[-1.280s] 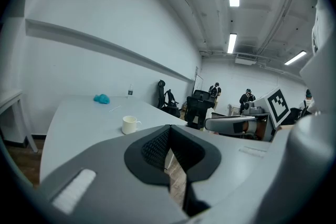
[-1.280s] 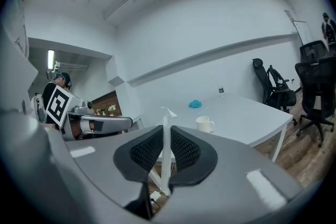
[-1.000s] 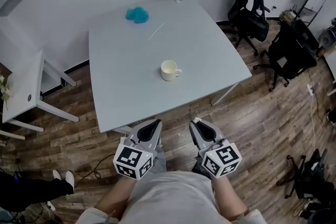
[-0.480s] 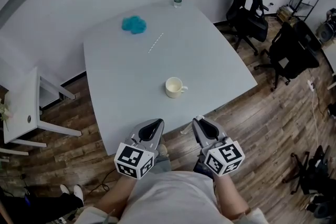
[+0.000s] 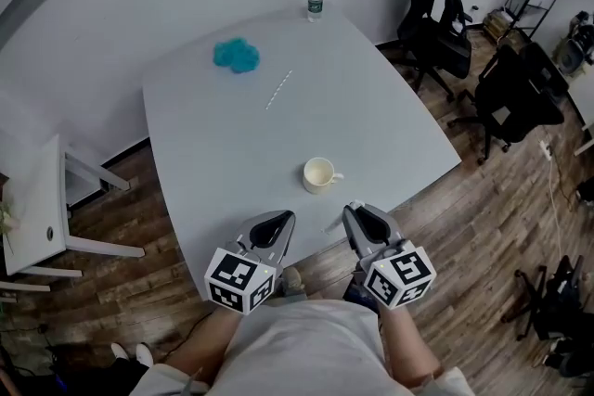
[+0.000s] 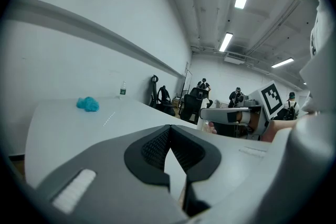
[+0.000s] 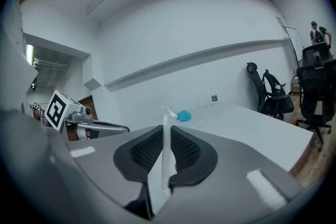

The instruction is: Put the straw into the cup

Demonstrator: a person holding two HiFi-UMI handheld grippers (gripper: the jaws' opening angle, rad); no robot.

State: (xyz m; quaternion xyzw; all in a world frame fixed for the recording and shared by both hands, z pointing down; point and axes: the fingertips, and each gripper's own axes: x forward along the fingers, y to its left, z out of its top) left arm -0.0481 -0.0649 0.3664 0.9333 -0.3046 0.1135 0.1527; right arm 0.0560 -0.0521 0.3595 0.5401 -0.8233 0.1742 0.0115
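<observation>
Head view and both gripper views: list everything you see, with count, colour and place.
Table: one, pale grey, centre.
Mug: one, cream, near table edge.
Thin strip: one, white, mid-table.
Crumpled cloth: one, teal, far left corner.
Water bottle: one, clear, far edge.
Office chairs: at least two, black, right.
Side table: one, white, left.
Straw: one, white, in right gripper.
Left gripper: grey, shut, empty.
Right gripper: grey, shut on straw.
</observation>
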